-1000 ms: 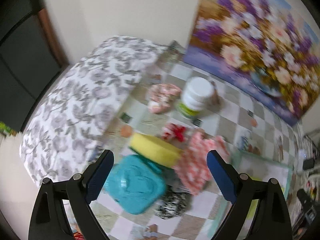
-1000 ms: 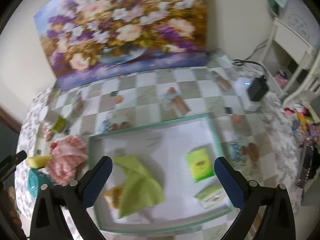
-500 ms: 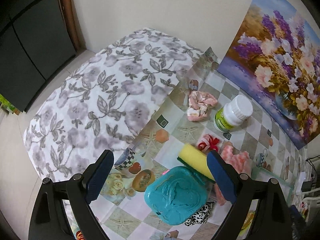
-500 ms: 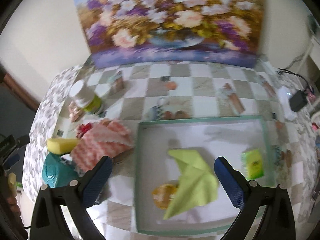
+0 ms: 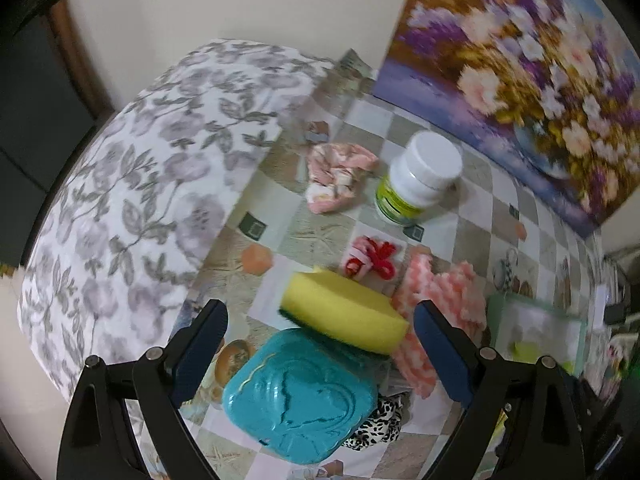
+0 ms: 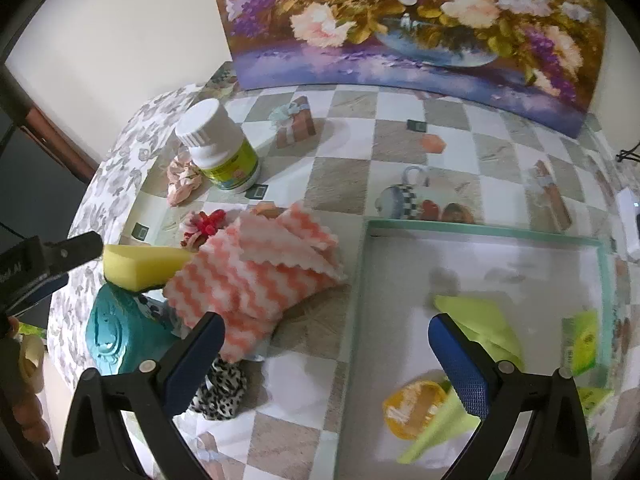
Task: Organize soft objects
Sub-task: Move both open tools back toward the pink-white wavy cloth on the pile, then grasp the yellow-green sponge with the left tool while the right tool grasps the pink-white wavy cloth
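While I hold both grippers above the checkered tablecloth (image 6: 340,176), I read the scene like this:

Painting: the floral painting (image 6: 400,20) leans on the wall at the table's far edge; sharp in my right view, blurred in my left.
Tray: the green-rimmed tray (image 6: 480,230) shows its contents only in my right view: a lime-green cloth (image 6: 484,320), a yellow round item (image 6: 414,408) and green packets (image 6: 582,340). My left view catches just a blurred corner of it.
Floral cover: grey-leaf fabric (image 5: 120,200) fills the left side of my left view; my right view sees only a strip.
Pink-and-white cloth: the wavy-striped cloth (image 6: 260,272) lies folded and rumpled just left of the tray, touching the yellow sponge (image 5: 344,316).
Teal box: the embossed teal box (image 5: 300,396) sits under the sponge's near edge, with a leopard-print scrunchie (image 6: 220,392) beside it.
Bottle: the white-capped bottle (image 5: 420,176) stands near a pink scrunchie (image 5: 338,182).
Red bow: a small red-and-pink bow (image 5: 372,262) lies just beyond the sponge.
Left gripper (image 5: 320,344): jaws spread wide, empty, over the sponge and box.
Right gripper (image 6: 326,360): jaws spread wide, empty, straddling the tray's left rim.
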### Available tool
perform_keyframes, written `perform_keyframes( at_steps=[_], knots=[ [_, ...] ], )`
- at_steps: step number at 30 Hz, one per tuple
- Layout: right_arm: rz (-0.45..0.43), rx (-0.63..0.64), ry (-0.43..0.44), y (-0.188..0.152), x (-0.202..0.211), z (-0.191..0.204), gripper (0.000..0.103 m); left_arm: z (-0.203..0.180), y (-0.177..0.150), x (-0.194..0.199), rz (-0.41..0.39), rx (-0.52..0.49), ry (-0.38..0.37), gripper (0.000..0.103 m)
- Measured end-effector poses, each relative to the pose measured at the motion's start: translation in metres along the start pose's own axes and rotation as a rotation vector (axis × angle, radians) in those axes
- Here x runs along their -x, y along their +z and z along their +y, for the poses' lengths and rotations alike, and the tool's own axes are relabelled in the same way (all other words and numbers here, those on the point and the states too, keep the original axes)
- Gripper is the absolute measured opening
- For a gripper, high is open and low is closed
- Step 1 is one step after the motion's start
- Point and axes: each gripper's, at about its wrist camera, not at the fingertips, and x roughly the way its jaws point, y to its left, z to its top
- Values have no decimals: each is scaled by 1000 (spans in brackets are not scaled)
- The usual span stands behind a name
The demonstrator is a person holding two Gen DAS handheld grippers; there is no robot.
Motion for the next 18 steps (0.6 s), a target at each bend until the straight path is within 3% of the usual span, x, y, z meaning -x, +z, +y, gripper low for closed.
perform_keyframes(
  at_steps=[11,18],
  knots=[
    [1,85,45,5,-34,24,102,-19,1,-16,36,-87,11,94],
    [2,137,73,5,-49,37,87,-28,0,-27,51,-111,29,94]
  ],
)
